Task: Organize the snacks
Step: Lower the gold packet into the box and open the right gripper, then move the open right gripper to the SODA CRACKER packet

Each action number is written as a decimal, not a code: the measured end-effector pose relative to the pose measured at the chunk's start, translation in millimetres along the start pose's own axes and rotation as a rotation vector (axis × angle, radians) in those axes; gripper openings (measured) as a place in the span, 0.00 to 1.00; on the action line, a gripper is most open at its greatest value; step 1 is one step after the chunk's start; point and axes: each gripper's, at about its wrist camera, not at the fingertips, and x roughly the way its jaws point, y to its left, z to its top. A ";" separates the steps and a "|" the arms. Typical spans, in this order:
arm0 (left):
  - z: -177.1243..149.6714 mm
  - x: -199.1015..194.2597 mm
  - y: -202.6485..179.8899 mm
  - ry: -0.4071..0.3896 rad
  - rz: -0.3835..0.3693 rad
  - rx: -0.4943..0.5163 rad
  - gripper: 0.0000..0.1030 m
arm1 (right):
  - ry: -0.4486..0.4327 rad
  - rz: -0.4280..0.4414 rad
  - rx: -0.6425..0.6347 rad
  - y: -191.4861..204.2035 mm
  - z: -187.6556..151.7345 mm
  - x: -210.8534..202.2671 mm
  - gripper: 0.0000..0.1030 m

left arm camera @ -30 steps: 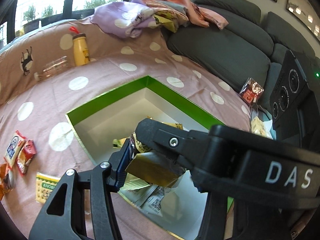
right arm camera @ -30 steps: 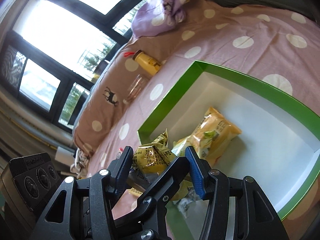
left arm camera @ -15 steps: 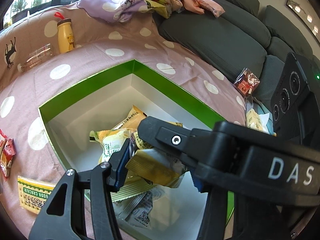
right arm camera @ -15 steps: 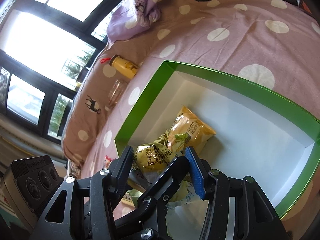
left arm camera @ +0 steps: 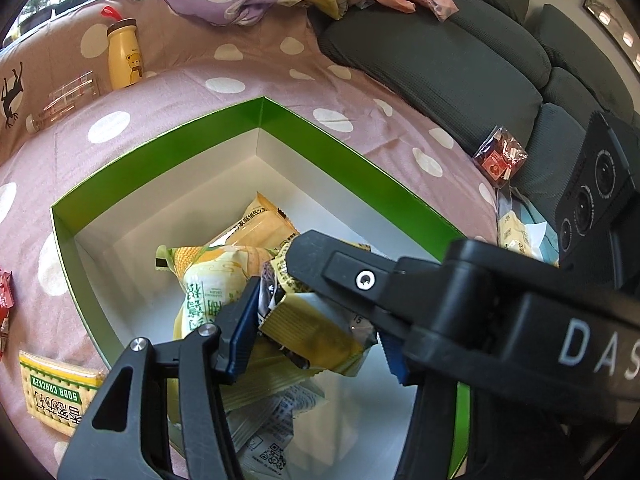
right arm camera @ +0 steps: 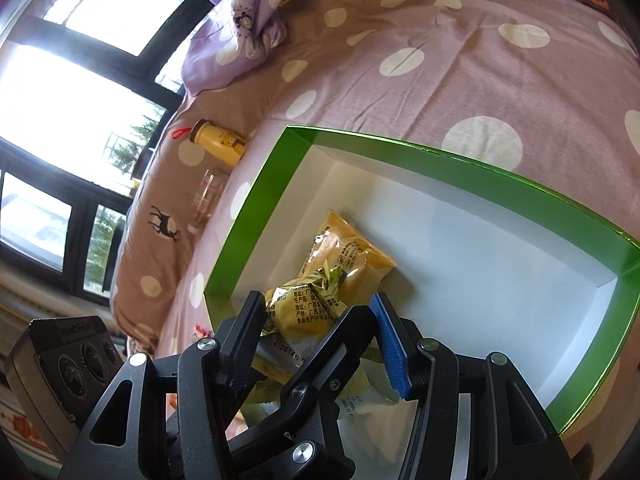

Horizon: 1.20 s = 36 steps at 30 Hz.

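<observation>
Left wrist view: a yellow snack packet (left arm camera: pixel 316 330) is seen clamped between the blue pads of the left gripper (left arm camera: pixel 316 340), held over the green-rimmed box (left arm camera: pixel 360 184). The right gripper's finger (left arm camera: pixel 360 276) is laid across it from the right. Below, a corn-print bag (left arm camera: pixel 216 276) and other wrappers are piled in the box. A soda cracker pack (left arm camera: pixel 56 388) is left outside on the dotted sheet (left arm camera: pixel 280 80).

Right wrist view: the same packet (right arm camera: pixel 308 312) is caught in the right gripper (right arm camera: pixel 320 336), jaws closed onto it, above a yellow bag (right arm camera: pixel 348 260) on the box (right arm camera: pixel 256 224) floor. A yellow bottle (right arm camera: pixel 218 145) is lying beyond.
</observation>
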 end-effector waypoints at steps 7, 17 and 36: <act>-2.5 -24.2 1.5 -0.053 0.046 0.000 0.66 | -0.044 0.009 -0.046 9.3 -1.6 -5.9 0.55; -24.5 -89.0 31.2 -0.165 0.121 -0.076 0.87 | -0.140 -0.009 -0.081 22.0 -4.6 -21.4 0.64; -145.8 -200.7 157.0 -0.294 0.420 -0.507 0.97 | 0.020 0.042 -0.451 129.0 -82.1 29.3 0.82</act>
